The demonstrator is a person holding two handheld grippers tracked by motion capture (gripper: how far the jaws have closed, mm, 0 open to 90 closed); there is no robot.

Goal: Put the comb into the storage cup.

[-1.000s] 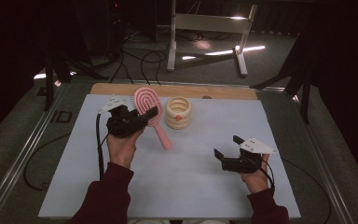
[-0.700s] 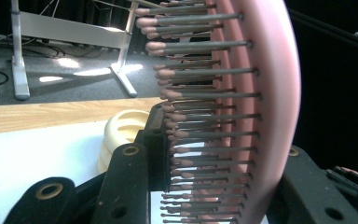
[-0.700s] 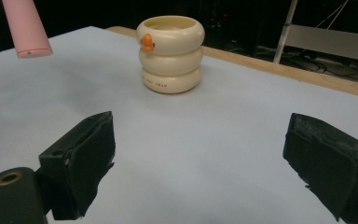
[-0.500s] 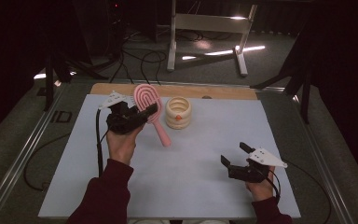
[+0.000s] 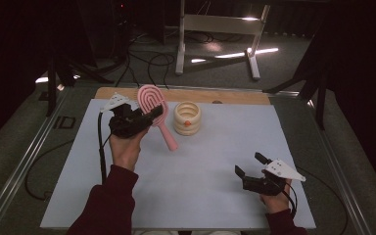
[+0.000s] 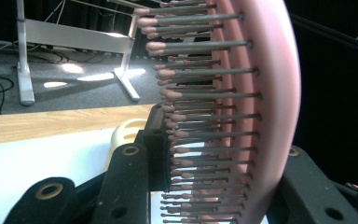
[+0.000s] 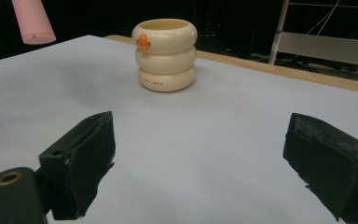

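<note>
Left gripper (image 5: 147, 116): I have its jaws closed across the head of the pink plastic hairbrush with grey bristles (image 5: 152, 102), gripping it low on the paddle so the handle hangs free.
Brush attitude: lifted clear of the white table (image 5: 200, 171), head up and toward the far edge, handle slanting down and toward me, its tip close to the table surface just left of the cup.
Bristles: in the left gripper view they point sideways across the frame (image 6: 200, 121), so I judge the grip sits on the brush's front and back faces rather than its edges, which keeps it from twisting.
Cream ribbed cup with a small orange duck beak (image 5: 187, 118): upright on the table, just right of the brush handle, not touching it; its open mouth faces up, a likely place to stand the brush handle-first.
Right gripper (image 5: 250, 167): held low near my edge of the table, well apart from the cup, jaws spread wide and holding nothing.
Right gripper view: the cup (image 7: 166, 55) stands ahead between the open jaws, so I judge this hand is parked ready to steady it.
Risk: the handle could nudge the cup over if lowered off-centre.
</note>
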